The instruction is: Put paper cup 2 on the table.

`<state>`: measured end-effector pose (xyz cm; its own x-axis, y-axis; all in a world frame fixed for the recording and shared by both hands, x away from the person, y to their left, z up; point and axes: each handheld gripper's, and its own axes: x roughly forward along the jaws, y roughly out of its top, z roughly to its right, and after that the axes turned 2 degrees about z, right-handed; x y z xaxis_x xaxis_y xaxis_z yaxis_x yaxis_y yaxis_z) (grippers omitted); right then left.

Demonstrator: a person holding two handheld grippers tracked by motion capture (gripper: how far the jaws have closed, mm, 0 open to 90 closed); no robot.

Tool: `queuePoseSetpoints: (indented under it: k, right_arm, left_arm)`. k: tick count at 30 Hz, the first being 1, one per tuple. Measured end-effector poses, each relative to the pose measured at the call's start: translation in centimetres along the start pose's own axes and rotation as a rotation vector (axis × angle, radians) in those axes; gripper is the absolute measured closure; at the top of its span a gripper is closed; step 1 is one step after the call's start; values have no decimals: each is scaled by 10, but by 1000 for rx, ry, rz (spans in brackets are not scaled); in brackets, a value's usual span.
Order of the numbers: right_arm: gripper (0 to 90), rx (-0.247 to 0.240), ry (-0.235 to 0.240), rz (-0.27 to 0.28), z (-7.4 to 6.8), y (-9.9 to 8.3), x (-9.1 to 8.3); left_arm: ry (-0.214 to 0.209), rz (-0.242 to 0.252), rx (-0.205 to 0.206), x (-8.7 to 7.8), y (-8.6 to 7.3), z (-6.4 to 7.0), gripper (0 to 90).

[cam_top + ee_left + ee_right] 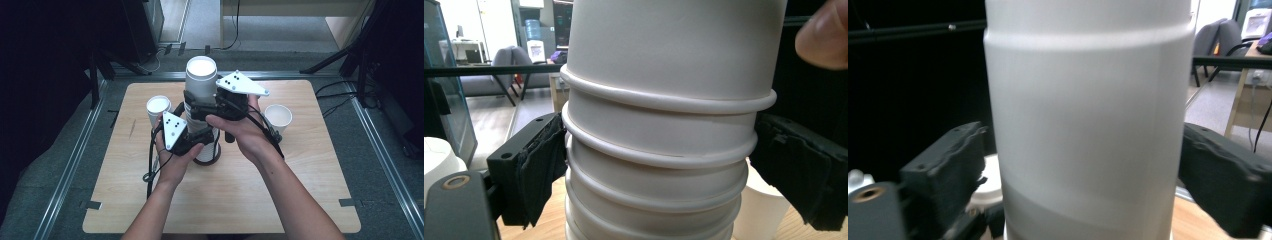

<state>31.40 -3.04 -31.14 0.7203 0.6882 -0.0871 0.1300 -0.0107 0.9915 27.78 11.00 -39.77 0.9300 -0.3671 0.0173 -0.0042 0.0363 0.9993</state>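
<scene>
No words, brand names, numbers or signs can be read anywhere. The stack of white paper cups point(201, 95) is plain and unprinted on its walls and rims in the high view and in both gripper views. The grey three-cornered plates carry only black dots, no letters. In the upper left of the left gripper view, a water bottle point(532, 29) and other things in the room behind are too small and blurred to show any label.
</scene>
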Motion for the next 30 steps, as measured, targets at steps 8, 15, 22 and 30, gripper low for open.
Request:
queuePoseSetpoints:
  k: [8,15,22,30]
  right_arm:
    - [48,15,-3,-48,7,-21,7]
    - [116,-9,2,-29,6,-20,8]
    - [137,-34,-9,-13,4,-13,7]
    - [160,-30,-18,29,2,-4,4]
  left_arm:
    - [-1,0,2,0,0,0,87]
    - [-7,2,3,0,0,-1,87]
    - [-8,5,0,-1,-1,-1,90]
    - [-6,5,-2,-1,-1,-1,90]
